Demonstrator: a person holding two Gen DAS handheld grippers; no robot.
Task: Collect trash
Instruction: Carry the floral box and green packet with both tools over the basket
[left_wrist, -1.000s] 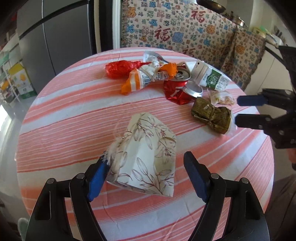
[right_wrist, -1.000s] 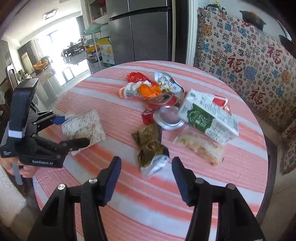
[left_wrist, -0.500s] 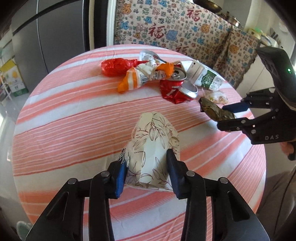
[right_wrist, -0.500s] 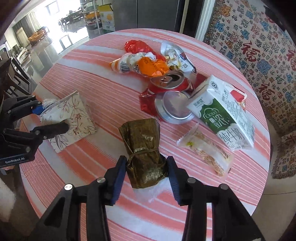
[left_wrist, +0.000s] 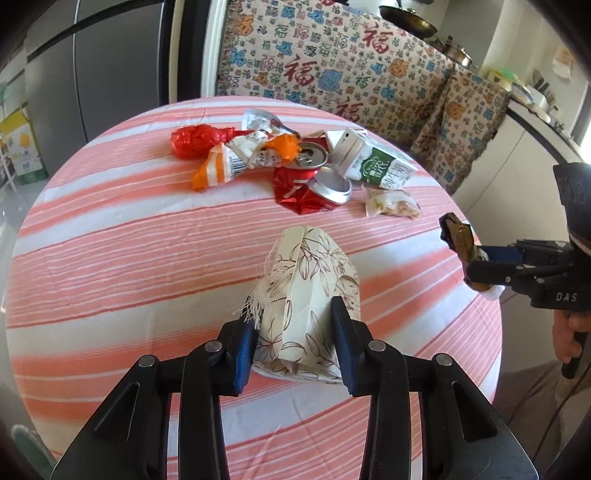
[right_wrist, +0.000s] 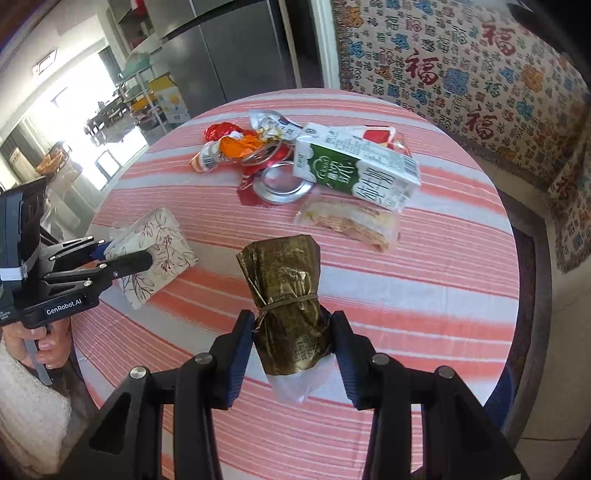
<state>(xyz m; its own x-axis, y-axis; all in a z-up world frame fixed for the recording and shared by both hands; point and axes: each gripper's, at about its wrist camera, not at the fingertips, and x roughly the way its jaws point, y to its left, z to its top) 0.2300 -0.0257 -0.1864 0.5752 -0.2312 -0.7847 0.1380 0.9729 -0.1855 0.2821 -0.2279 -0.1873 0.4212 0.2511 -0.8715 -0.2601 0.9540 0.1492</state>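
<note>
While clamped: floral pack (left_wrist: 310, 291), olive wrapper (right_wrist: 288, 306).

Counts, table (left_wrist: 110, 258) as clock face in left wrist view:
- Grippers: two, left gripper (left_wrist: 293, 343), right gripper (right_wrist: 293, 343).
- Floral paper bag (left_wrist: 308, 295): one, 6 o'clock.
- Olive-gold foil wrapper (right_wrist: 286, 295): one, 4 o'clock, off surface.
- Milk carton (left_wrist: 369, 162): one, 1 o'clock.
- Crushed red can (left_wrist: 310, 177): one, near 12 o'clock.
- Clear snack packet (left_wrist: 391, 203): one, 2 o'clock.
- Red plastic bag (left_wrist: 195, 140): one, 11 o'clock.
- Orange-white wrapper (left_wrist: 236, 158): one.
- Silver foil pouch (left_wrist: 258, 120): one, 12 o'clock.
</note>
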